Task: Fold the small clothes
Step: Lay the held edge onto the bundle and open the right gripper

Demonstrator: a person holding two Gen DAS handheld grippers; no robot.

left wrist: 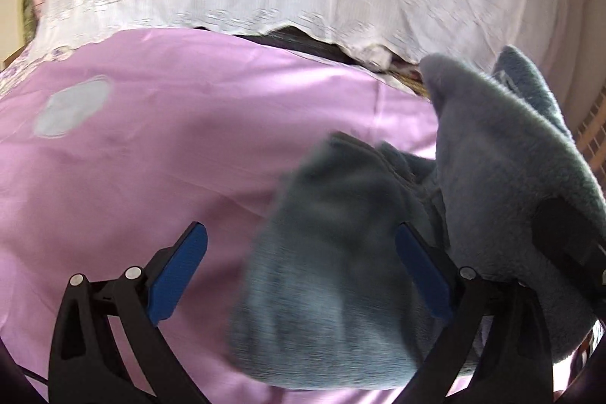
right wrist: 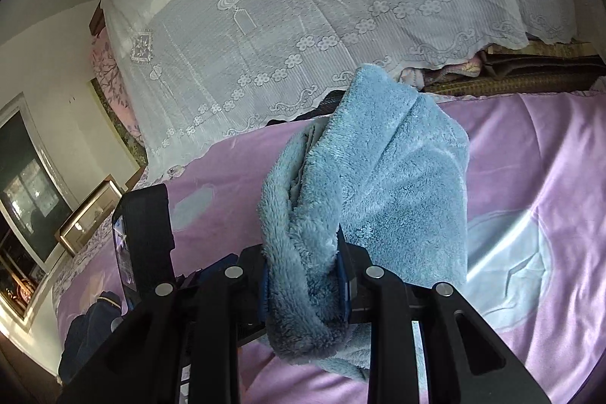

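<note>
While clamped in the right gripper [right wrist: 305, 284], blue fleece garment [right wrist: 382, 177] bunched thick between the blue pads, the rest flopping up and over toward the lace cover [right wrist: 303, 6] and draping down onto the pink bedsheet [right wrist: 530, 158]. Lifted clear at the pinched end, probably to shake the cloth loose and find an edge before any fold is laid. Left gripper [left wrist: 301, 275] spread wide, nothing pressed by either blue pad, a blurred lobe of the same fleece [left wrist: 333, 252] hanging in the gap without visible contact. Held open and low over the sheet like that, likely ready to catch a free corner and stretch the piece flat. Folding proper not yet begun, judging by the crumpled shape. Count: one fleece garment in play, two grippers, one pinching and one free. Also one dark blue item [right wrist: 91, 328] lying at the sheet's near left edge in the right wrist view, apart from the action; whether another garment to fold, cannot tell. One framed picture [right wrist: 94, 214] leaning by the wall.
</note>
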